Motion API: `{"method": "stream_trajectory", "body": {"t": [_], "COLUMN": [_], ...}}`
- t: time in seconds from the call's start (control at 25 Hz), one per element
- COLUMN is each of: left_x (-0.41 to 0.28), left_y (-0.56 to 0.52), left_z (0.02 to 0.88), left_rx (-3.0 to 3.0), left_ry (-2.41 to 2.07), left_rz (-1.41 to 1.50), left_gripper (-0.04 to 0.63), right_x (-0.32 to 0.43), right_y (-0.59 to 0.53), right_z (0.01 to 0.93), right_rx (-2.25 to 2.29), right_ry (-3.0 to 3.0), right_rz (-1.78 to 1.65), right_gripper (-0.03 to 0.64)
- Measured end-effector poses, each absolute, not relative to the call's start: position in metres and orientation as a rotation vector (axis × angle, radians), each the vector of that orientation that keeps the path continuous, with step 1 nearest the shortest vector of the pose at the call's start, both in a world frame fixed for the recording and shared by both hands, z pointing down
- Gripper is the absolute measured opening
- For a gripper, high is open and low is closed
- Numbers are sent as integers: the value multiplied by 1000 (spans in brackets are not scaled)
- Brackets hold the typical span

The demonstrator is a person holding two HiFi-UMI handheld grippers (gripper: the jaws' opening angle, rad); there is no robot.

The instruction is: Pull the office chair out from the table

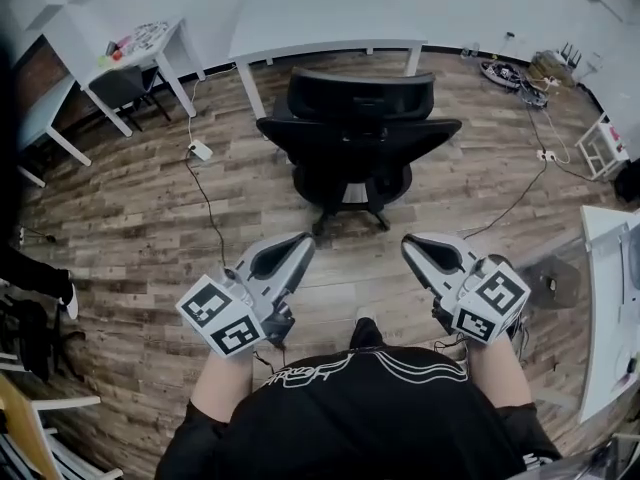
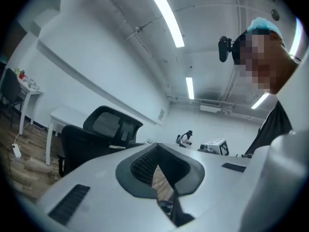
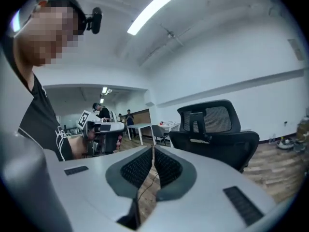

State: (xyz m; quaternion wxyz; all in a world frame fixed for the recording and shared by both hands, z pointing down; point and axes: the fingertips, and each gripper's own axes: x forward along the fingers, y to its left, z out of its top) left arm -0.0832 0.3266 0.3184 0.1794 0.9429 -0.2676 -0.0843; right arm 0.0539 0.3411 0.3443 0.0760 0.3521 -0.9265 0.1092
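A: The fingers (image 2: 141, 166) on the left gripper (image 1: 297, 246), how do they stand?
B: Pressed together, nothing between them. The right gripper's (image 1: 415, 248) are closed and empty too.
A: And the office chair (image 1: 355, 143)?
B: Out on the wood floor (image 1: 130, 218), with the white table (image 1: 330, 18) just behind it. Both grippers hover on the chair's near side, apart from it.

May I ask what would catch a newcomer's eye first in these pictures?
A black office chair stands on the wood floor before a white table. Nearer the camera, the left gripper and right gripper, both shut and empty, are held out side by side.
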Motion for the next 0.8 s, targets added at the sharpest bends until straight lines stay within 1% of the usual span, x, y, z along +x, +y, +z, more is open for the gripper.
{"method": "stream_trajectory", "body": {"t": [0.16, 0.28, 0.52, 0.8], "left_x": [-88, -94, -101, -87], "left_y": [376, 397, 417, 452], "left_z": [311, 310, 316, 329], "left_rx": [2613, 2588, 2693, 2812], "left_ry": [-567, -528, -617, -502], "left_rz": [-370, -400, -280, -146], "left_gripper": [5, 5, 5, 5], "right_x": [20, 8, -2, -5], "right_y": [390, 415, 439, 456], "right_z": [344, 346, 344, 349], "right_rx": [970, 960, 1012, 1045], "right_ry": [-2865, -2874, -2884, -2816], "right_rz": [312, 292, 244, 193], "right_gripper": [37, 34, 34, 34]}}
